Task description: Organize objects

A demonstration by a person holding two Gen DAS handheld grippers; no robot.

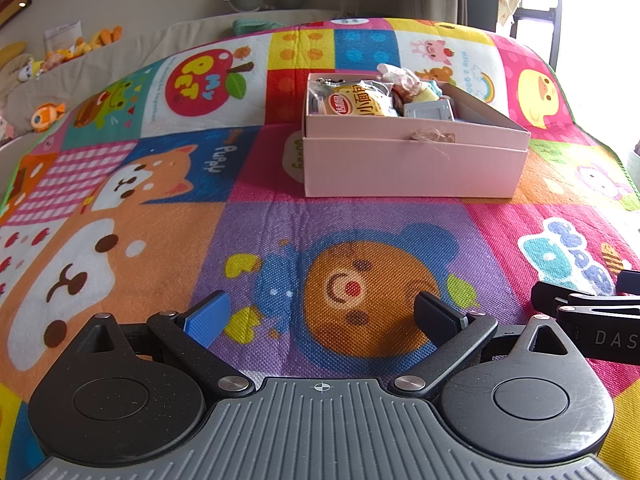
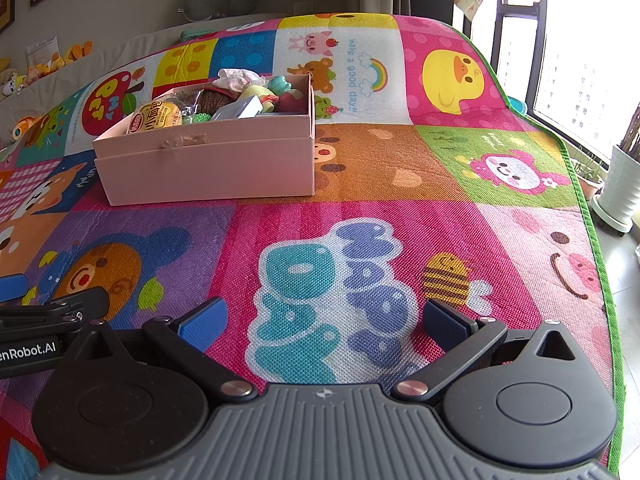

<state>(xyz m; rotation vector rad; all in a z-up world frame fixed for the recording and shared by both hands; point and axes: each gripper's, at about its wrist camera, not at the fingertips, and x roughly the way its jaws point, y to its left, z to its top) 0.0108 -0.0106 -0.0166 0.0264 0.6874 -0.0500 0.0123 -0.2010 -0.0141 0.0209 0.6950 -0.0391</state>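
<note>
Nearest: left gripper (image 1: 322,316) and right gripper (image 2: 324,324), jaws spread wide, nothing held — hovering side by side over the play mat (image 1: 260,240), probably idle between picks. No loose items visible on the mat nearby. Farther back: pink box (image 1: 412,168) sitting in its upturned lid, lidless for loading — holding a snack packet (image 1: 360,104), a gray case (image 1: 428,111), small toys (image 2: 256,92), all heaped inside.

box (image 1: 414,168) on mat (image 1: 248,240) | snack packet (image 1: 362,105) in box, left
</note>
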